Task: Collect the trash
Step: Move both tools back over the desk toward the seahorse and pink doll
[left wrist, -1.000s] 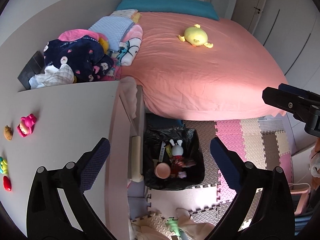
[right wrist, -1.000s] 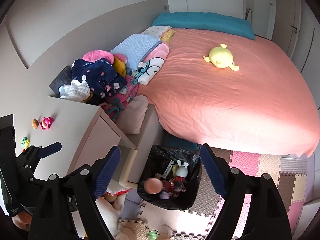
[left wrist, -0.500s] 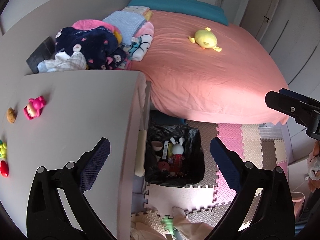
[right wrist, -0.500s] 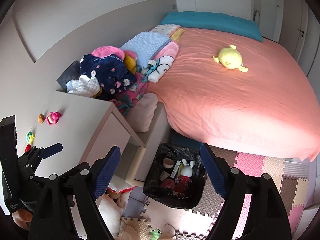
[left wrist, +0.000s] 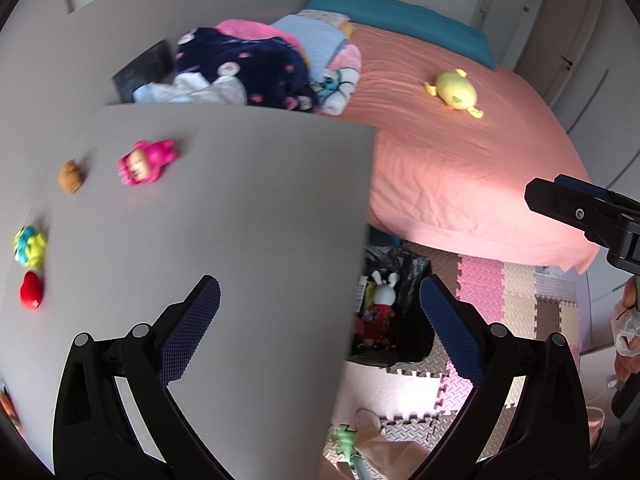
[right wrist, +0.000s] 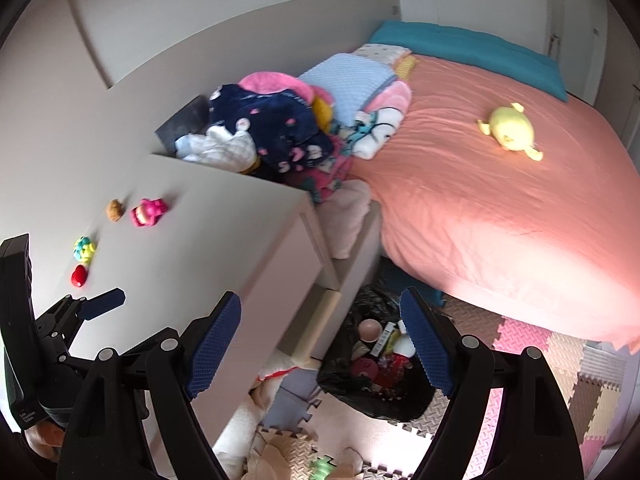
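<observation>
A black-lined trash bin (right wrist: 372,394) stands on the floor between the dresser and the bed, holding a white rabbit toy (left wrist: 383,290) and other items. On the grey dresser top (left wrist: 240,220) lie a pink figure (left wrist: 144,162), a brown lump (left wrist: 71,176), a green-yellow toy (left wrist: 30,245) and a red piece (left wrist: 31,290). My left gripper (left wrist: 320,320) hangs open and empty above the dresser's edge. My right gripper (right wrist: 320,332) is open and empty too, above the bin's near side. The left gripper (right wrist: 100,304) also shows at the right wrist view's left.
A bed with a pink sheet (right wrist: 500,200) carries a yellow plush (right wrist: 512,130) and a pile of clothes and blankets (right wrist: 288,128). Foam mat tiles (left wrist: 520,292) cover the floor. The right gripper (left wrist: 580,208) pokes in at the left wrist view's right edge.
Both grippers have shifted left, over the dresser. The bin has slid right and down in both views and the small toys have come closer to centre. Both jaws stay equally wide.
</observation>
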`<state>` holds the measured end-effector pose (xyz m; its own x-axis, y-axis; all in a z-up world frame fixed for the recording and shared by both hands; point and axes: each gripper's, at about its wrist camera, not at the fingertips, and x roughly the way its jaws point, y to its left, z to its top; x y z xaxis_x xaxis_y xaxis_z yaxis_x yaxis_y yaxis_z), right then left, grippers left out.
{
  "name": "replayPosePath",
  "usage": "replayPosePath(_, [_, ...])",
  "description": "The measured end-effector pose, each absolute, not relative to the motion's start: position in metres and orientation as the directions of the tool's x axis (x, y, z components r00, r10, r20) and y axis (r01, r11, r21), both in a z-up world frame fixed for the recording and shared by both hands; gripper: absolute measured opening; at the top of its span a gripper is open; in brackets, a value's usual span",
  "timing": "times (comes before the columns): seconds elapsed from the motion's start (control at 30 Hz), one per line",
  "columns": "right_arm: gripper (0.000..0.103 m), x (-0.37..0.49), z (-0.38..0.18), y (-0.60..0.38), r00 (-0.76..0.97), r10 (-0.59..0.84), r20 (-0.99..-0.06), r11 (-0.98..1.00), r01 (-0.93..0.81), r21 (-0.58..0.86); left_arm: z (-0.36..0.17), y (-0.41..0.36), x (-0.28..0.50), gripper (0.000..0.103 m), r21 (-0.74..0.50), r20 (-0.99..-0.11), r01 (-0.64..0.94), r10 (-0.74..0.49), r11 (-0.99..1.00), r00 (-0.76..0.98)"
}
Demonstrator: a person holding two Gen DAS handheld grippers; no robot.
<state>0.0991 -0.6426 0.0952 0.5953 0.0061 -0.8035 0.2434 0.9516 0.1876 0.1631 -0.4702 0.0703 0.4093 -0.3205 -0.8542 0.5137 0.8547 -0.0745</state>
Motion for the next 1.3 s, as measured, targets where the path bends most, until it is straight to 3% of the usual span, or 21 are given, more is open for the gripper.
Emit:
replayPosePath(0.83, [0.082, 0.179, 0.078, -0.472, 0.546, 0.167, -0.821, 0.981, -0.008, 0.194, 0.062, -0.259, 0.163, 0.097, -0.109, -0.861, 0.145, -0.166, 0.983, 0.481])
replayPosePath(1.3, [0.082, 0.211, 0.065, -0.424, 0.518, 0.157, -0.841, 0.987, -0.059, 0.148, 0.057, -0.182, 0.150, 0.097, -0.126, -0.859, 0.018, -0.118, 0.992, 0.498])
